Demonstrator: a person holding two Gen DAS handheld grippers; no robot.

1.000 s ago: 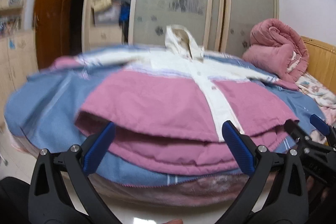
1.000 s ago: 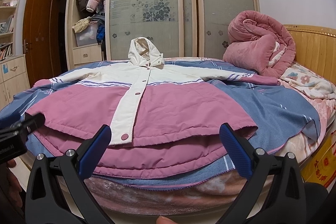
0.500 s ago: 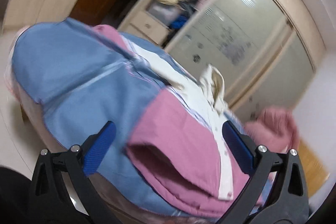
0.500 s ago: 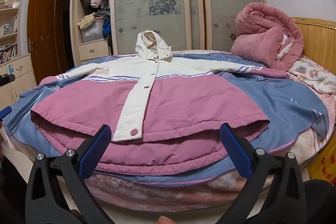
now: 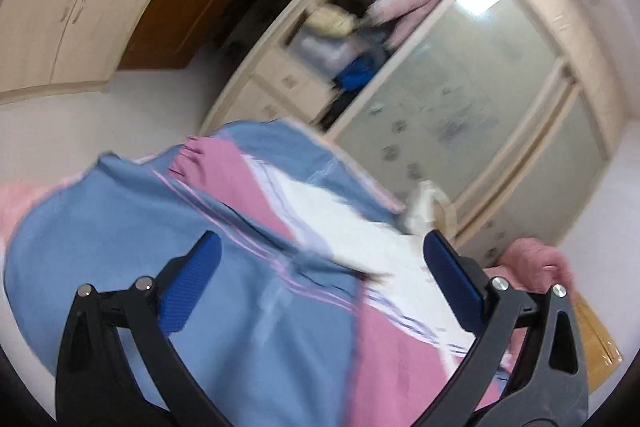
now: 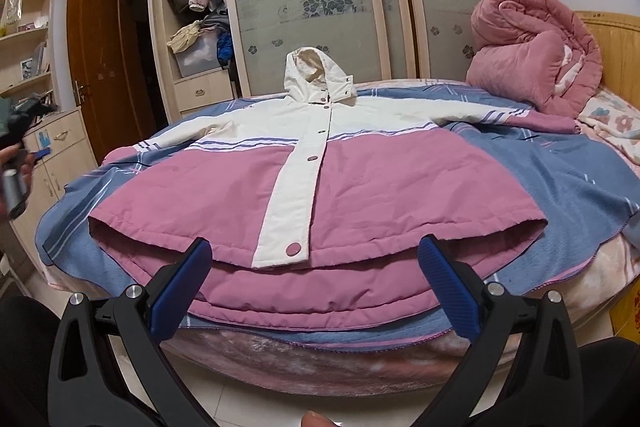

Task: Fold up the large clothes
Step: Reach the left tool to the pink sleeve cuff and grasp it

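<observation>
A hooded jacket [image 6: 320, 179] lies spread flat on a blue blanket [image 6: 560, 179], open air above it – both the right gripper [image 6: 316, 279] and the left gripper [image 5: 320, 291] hang wide apart with nothing between the fingers; a rolled pink quilt [image 6: 532, 67] crowds the headboard corner, while a wardrobe [image 6: 360, 7] stands behind the bed's far side

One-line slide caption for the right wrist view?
Open right gripper faces the hem of a pink-and-white hooded coat spread flat on the bed.
</observation>
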